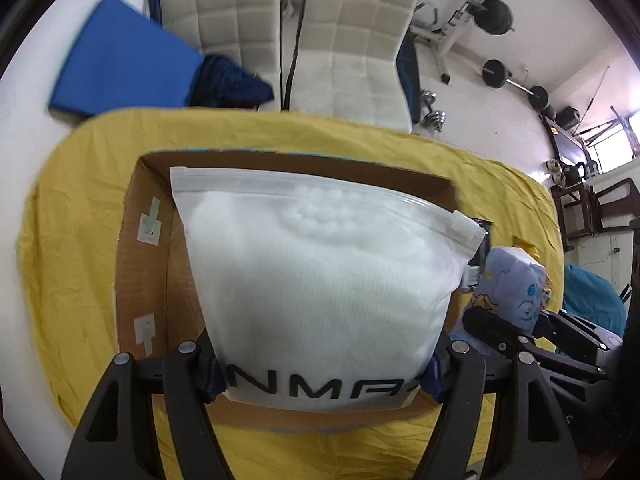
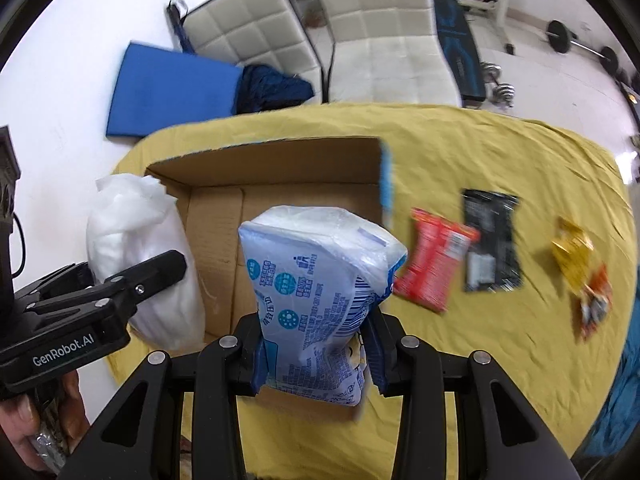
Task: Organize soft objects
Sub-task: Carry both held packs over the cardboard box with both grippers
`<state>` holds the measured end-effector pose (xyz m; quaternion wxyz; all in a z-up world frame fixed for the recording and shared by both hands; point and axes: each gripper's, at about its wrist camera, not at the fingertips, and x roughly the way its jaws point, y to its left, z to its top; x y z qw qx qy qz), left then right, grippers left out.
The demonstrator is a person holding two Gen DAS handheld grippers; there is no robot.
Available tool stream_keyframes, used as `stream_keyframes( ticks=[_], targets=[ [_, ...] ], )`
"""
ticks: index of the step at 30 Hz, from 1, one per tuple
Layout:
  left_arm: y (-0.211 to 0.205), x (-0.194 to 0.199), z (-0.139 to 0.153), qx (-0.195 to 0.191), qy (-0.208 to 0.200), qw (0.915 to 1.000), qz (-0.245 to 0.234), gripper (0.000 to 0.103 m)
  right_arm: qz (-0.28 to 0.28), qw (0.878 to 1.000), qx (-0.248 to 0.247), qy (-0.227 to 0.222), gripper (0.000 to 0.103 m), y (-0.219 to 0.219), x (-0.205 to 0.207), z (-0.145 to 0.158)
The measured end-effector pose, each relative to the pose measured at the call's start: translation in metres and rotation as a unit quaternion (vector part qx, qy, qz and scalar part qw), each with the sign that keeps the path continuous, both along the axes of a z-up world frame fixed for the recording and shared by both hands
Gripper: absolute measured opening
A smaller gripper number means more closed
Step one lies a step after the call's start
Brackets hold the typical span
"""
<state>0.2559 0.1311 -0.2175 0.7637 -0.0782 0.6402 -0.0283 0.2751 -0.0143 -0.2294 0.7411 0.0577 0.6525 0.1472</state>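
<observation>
My left gripper (image 1: 320,376) is shut on a white zip bag of soft filling (image 1: 316,276) and holds it above the open cardboard box (image 1: 140,264). The same bag (image 2: 140,256) shows at the box's left side in the right wrist view, with the left gripper (image 2: 120,284) on it. My right gripper (image 2: 316,356) is shut on a blue and white plastic pack (image 2: 316,288), held upright over the near edge of the box (image 2: 280,172). That pack (image 1: 512,284) shows at the right of the left wrist view.
The box stands on a table with a yellow cloth (image 2: 500,360). To its right lie a red packet (image 2: 432,256), a black packet (image 2: 492,240) and yellow-orange packets (image 2: 584,272). Beyond the table are white chairs (image 2: 380,28), a blue mat (image 2: 172,92) and gym weights (image 1: 496,12).
</observation>
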Motion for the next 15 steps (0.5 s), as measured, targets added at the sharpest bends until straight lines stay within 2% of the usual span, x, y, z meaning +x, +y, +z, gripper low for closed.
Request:
stream_keyframes(
  ticks=[4,9,15],
  targets=[
    [0.023,0.024,-0.039,-0.022,0.04,0.9989,0.01,0.071,0.016,0.999,-0.012,0.027,0.041,0.036,0.027,-0.04],
    [0.038,0.049,-0.095,-0.065,0.101,0.9927,0.016,0.072,0.033,0.998,-0.029,0.045,0.041,0.064,0.047,-0.078],
    [0.033,0.073,-0.136,-0.094,0.135,0.9865,-0.004,0.074,0.044,0.996,-0.059,0.055,0.042,0.076,0.062,-0.117]
  ],
)
